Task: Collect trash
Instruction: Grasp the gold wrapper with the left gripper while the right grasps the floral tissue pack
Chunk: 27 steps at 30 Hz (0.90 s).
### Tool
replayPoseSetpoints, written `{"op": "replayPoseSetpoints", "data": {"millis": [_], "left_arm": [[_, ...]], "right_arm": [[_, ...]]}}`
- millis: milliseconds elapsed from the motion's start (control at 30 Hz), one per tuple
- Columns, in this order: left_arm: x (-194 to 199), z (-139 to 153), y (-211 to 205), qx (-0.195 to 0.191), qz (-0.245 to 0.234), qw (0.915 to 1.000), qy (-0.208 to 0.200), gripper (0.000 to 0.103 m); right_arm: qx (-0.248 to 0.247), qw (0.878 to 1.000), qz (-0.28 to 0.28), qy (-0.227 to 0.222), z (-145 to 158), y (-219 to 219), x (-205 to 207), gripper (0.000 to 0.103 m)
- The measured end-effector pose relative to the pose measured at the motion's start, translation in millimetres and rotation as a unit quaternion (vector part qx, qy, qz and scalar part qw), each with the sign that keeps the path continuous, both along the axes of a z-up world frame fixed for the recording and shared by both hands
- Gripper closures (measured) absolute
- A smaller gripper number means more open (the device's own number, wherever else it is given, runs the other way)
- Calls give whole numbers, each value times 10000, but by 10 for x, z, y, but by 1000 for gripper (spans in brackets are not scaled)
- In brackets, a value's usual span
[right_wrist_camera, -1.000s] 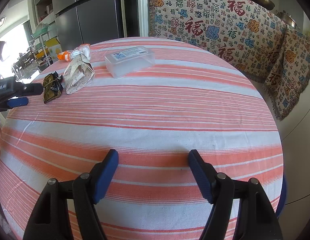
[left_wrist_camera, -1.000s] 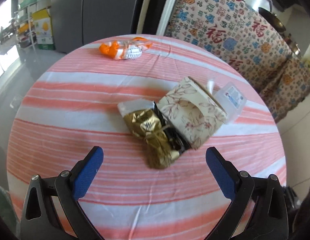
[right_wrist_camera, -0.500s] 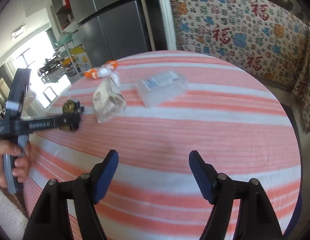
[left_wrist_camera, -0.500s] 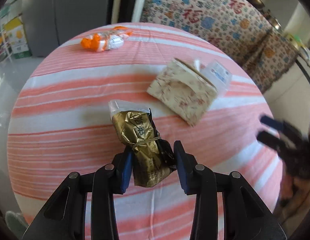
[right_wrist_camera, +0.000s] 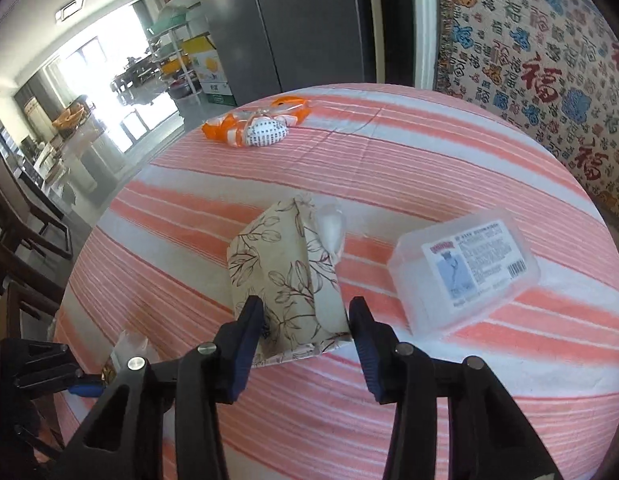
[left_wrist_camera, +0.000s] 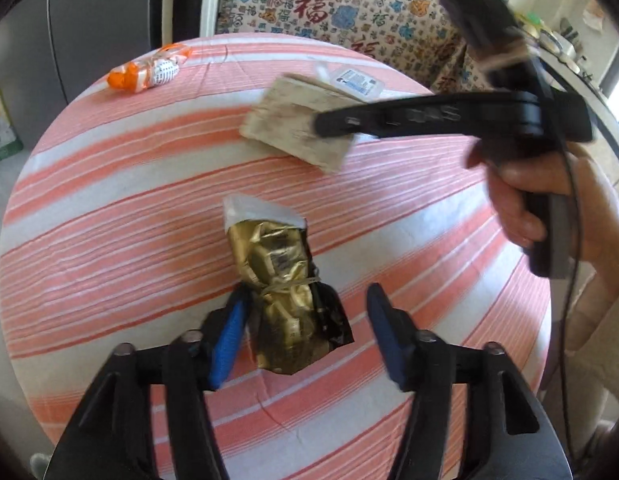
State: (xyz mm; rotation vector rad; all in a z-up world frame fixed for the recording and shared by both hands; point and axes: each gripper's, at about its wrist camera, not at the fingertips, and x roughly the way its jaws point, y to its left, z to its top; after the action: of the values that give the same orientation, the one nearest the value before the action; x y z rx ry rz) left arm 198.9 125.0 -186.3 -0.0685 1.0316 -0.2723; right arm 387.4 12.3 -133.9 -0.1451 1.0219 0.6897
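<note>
In the left wrist view, the left gripper, which half a second ago was pinched narrow on the gold foil wrapper, has just been opening again; the wrapper now lies between the jaws, the left blue pad against its side, the right pad standing clear of it, so it is no longer squeezed; the wrapper lies on the striped tablecloth, its long axis running away from the camera, white torn end farthest, dark crumpled end nearest; a second ago it touched the leaf-print paper bag, which now sits well apart from it, farther up the table; the right gripper now reaches in from the right over that bag, gripped by a hand; an orange and white wrapper rests near the far edge.

In the right wrist view, the right gripper, wide over bare cloth half a second ago, has just been closing and now stands at a middling gap around the near end of the leaf-print paper bag; both pads look to touch the bag's sides; the bag's long axis points away from the camera, slightly leftwards; a clear plastic box lies just beside it on the right; the orange and white wrapper lies far beyond.
</note>
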Motion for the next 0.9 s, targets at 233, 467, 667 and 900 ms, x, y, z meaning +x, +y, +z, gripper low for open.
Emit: {"op": "replayPoseSetpoints", "data": {"millis": [233,467,667,900], "left_arm": [[-155,50,-111,149,360,9991,-173,15],[-127,-82,-89,787,920,9926,-118,15],[-122,-26,64,315,951,9949,-133,15],[-34,-9,6,406,988,9943,-11,15]], "right_arm": [[-207,9907,-1345,-86,81,-1136,-740,59],[-240,9896,-1420,52,-70,-1588,-1177,49],[-435,9924,-1032,504,79,-1542,-995,39],[-965,9889,-732,855,-8,-1300,-750,37]]}}
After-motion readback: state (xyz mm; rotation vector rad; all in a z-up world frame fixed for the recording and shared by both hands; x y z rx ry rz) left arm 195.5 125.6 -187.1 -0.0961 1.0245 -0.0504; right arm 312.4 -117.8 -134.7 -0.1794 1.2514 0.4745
